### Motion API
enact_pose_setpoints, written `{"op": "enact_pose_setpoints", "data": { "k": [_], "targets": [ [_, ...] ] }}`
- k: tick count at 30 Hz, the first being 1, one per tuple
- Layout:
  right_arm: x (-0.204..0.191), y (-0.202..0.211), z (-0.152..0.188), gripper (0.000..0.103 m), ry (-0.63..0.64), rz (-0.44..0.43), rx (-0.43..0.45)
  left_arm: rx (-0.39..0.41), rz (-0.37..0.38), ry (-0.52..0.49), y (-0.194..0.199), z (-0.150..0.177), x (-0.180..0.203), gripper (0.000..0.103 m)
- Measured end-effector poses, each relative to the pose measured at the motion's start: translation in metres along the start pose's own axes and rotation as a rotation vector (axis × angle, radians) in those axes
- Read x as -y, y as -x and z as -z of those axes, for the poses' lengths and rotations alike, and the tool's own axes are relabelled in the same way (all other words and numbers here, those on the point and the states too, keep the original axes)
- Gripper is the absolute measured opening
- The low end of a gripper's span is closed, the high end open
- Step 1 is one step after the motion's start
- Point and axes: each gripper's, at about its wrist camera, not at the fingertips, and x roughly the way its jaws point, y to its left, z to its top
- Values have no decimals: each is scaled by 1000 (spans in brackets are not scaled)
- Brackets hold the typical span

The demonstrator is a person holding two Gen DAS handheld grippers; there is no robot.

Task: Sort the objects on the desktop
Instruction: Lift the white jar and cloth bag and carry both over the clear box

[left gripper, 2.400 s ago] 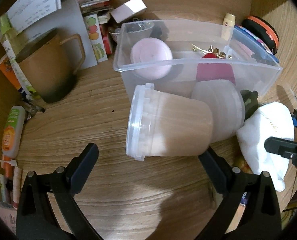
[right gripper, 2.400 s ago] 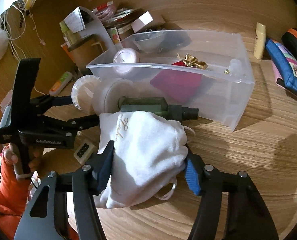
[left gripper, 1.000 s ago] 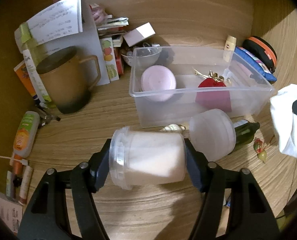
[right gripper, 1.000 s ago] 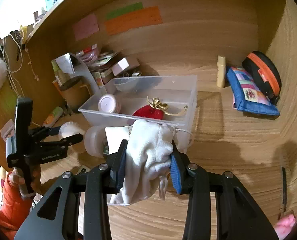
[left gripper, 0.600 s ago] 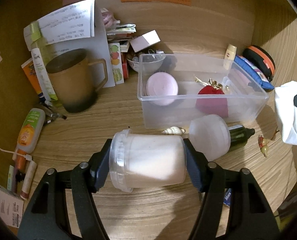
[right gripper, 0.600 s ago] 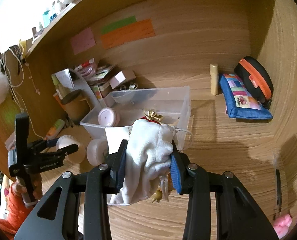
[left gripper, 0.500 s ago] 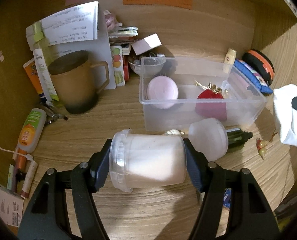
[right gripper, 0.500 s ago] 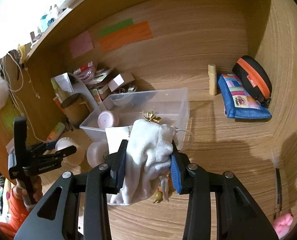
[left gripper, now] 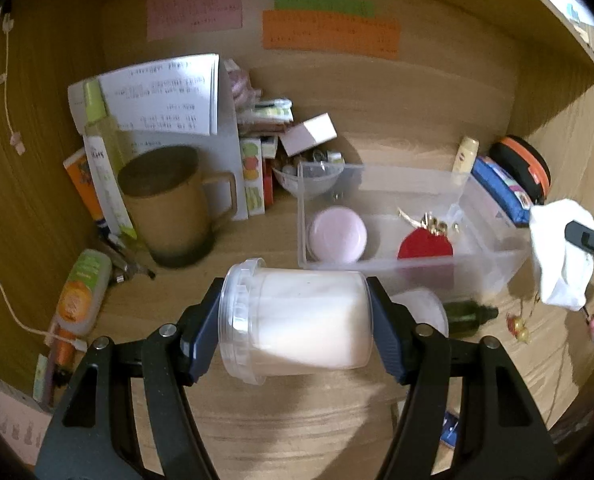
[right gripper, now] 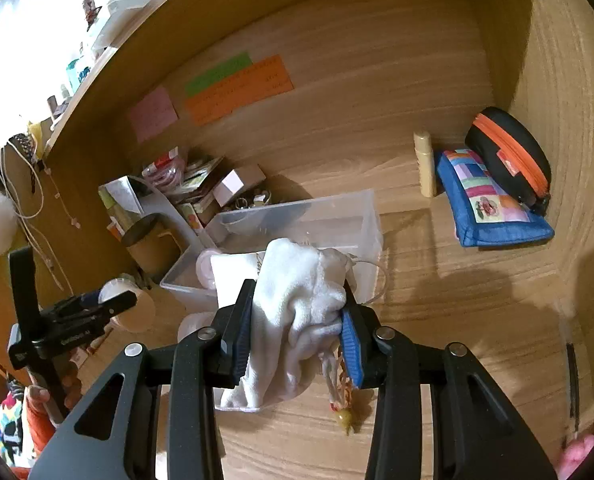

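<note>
My left gripper (left gripper: 297, 328) is shut on a clear lidded jar (left gripper: 297, 322) of white stuff, held on its side above the desk, in front of the clear plastic bin (left gripper: 493, 258). The bin holds a pink round case (left gripper: 339, 234) and a red pouch with gold trim (left gripper: 425, 244). My right gripper (right gripper: 297, 320) is shut on a white cloth pouch (right gripper: 301, 304), held in the air in front of the bin (right gripper: 361, 220). The pouch (left gripper: 557, 256) also shows at the right of the left wrist view.
A second white jar (left gripper: 423, 308) and a dark green bottle (left gripper: 471, 314) lie in front of the bin. A brown mug (left gripper: 169, 204), papers and boxes stand back left. A blue pouch (right gripper: 485, 204), black-orange case (right gripper: 513, 156) and cream tube (right gripper: 425, 164) lie back right. Small charms (left gripper: 517, 326) lie at right.
Both grippers have risen and pulled back from the desk, the left with the jar, the right with the white pouch. The bin and the things around it have not moved.
</note>
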Motion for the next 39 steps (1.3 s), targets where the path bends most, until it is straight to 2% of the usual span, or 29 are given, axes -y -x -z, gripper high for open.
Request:
{"op": "enact_pose_setpoints", "data": {
  "k": [6,21,31,35,39],
  "targets": [
    [2,-10,-7,35,-18,-20,7,27,1,4,0,-18,-2,66],
    [4,-46,-21,35,-41,-27,-13,25,42,-10,-28,-45,8,66],
    [3,-70,-28,34,-35,-22,-33,15,77,-61,-47,-56,25,66],
    [2,-77,-30,34,-25,-14,-37,23,57,-95,-53,-57,34,66],
    [-1,-85,-30,34,-12,0,-40,-22,95,-95,-67,-56,38,66]
  ]
}}
